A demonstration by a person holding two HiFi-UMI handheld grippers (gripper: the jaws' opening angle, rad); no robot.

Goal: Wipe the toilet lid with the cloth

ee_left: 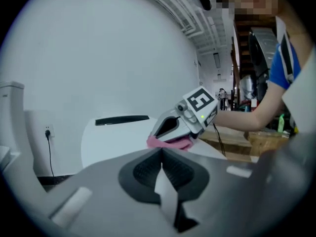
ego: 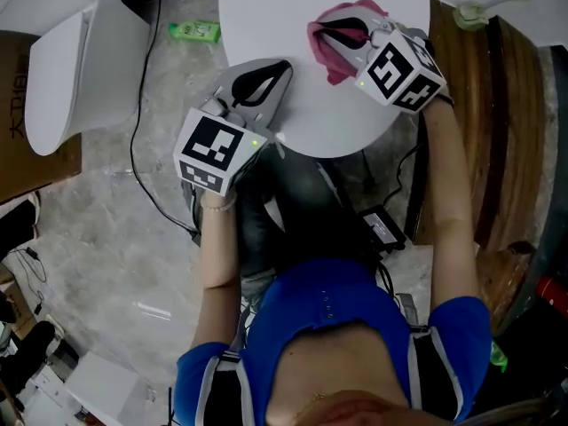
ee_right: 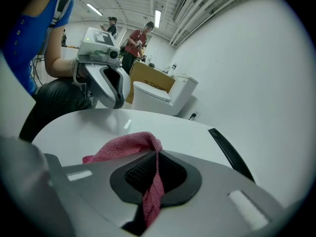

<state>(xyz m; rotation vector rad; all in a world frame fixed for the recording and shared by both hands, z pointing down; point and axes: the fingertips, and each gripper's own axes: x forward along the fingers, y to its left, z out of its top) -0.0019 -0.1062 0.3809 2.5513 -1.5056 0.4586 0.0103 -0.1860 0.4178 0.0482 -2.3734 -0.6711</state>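
White toilet lid (ego: 266, 25) lies under both tools; your left tongs (ego: 282, 69), together and empty, sit at its near edge; your right tongs (ego: 327, 30) clamp the pink cloth (ego: 337, 63) on it; mid-wipe, likely; next, sweep it across, pressed flat.

Green packet (ego: 195, 31) on floor, second toilet (ego: 64, 69), cardboard box (ego: 22, 158)

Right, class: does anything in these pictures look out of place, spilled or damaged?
Only a small green object lying loose on the floor beside the toilet lid. The pink cloth sits pinched in the right gripper on the lid; nothing looks spilled or damaged.
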